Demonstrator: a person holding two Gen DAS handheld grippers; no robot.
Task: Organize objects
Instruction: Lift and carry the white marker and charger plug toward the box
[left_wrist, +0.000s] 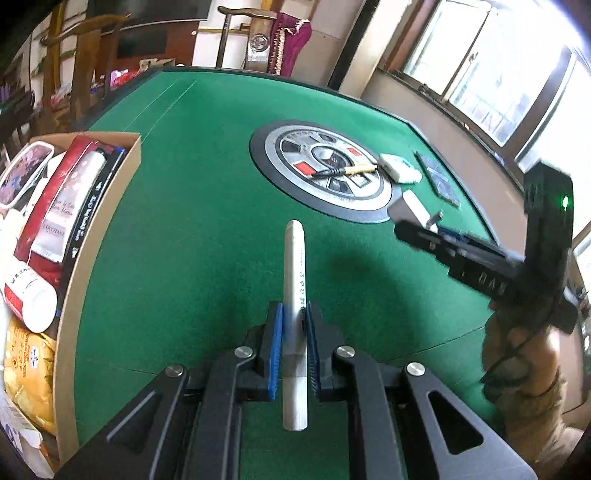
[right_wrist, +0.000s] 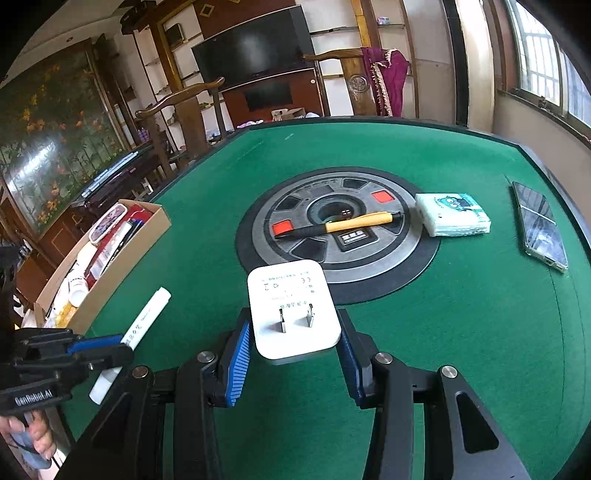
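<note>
My left gripper (left_wrist: 294, 321) is shut on a white marker pen (left_wrist: 294, 280), held above the green felt and pointing away from me; it shows in the right wrist view as the white pen (right_wrist: 146, 315). My right gripper (right_wrist: 293, 332) is shut on a white plug adapter (right_wrist: 293, 306), prongs facing the camera, and in the left wrist view the adapter (left_wrist: 412, 206) hangs over the table at the right. The cardboard box (left_wrist: 99, 229) with several packed items stands at the left table edge, left of the pen.
On the round centre plate (right_wrist: 406, 254) lies a yellow and black pen (right_wrist: 340, 225). A tissue pack (right_wrist: 452, 216) and a phone (right_wrist: 541, 225) lie to its right. Wooden chairs stand behind the table's far edge.
</note>
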